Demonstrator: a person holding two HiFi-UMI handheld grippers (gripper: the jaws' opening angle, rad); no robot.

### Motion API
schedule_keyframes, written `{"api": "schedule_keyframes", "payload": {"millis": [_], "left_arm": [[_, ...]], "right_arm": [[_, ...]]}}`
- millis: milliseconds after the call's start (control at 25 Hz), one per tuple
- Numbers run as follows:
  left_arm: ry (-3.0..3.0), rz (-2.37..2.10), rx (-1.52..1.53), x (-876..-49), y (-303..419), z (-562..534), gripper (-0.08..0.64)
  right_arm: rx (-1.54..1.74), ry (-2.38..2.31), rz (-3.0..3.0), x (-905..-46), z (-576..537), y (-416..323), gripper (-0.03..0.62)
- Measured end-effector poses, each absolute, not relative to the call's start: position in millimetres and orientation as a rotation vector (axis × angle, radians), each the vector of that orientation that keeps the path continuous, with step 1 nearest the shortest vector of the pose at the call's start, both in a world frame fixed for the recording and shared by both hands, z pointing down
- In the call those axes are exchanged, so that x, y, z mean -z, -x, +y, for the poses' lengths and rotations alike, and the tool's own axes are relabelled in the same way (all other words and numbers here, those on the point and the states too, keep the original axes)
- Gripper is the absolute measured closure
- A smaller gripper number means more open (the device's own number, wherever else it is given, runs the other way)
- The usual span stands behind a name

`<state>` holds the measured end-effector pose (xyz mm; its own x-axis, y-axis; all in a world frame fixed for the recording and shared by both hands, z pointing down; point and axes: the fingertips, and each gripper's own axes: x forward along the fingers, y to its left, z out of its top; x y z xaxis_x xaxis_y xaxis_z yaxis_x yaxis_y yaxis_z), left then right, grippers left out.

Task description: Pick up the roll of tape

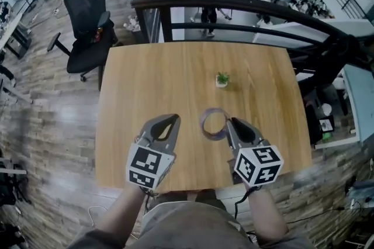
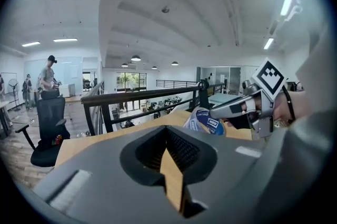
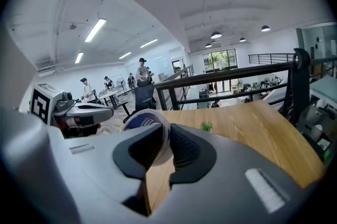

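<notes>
The roll of tape [image 1: 211,124], a clear ring with a blue and white label, hangs above the wooden table [image 1: 158,75]. My right gripper [image 1: 229,123] is shut on its wall. In the right gripper view the roll [image 3: 150,122] stands upright between the jaws [image 3: 164,146], its rim pinched by the ribbed pads. My left gripper [image 1: 174,119] is level with the right one, just left of the roll, jaws together and holding nothing. The left gripper view [image 2: 166,139] shows bare wood through the slit, with the roll [image 2: 206,122] and the right gripper [image 2: 234,107] ahead to the right.
A small potted plant [image 1: 222,79] stands on the table beyond the roll. A black railing [image 1: 234,3] runs behind the table's far edge. A black office chair [image 1: 87,23] stands off the far left corner. People stand far off in the room.
</notes>
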<state>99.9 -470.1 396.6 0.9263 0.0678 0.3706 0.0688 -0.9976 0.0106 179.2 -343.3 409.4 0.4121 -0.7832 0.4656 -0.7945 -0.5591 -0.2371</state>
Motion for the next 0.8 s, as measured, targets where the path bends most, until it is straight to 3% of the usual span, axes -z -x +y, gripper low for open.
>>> {"api": "schedule_keyframes", "payload": {"millis": [800], "left_arm": [[3.025,-0.238,0.300,-314.3,-120.5,-407.9,0.560]], "right_arm": [[-0.509,-2.661,-1.443,-315.2,-269.5,-164.1,0.539]]}}
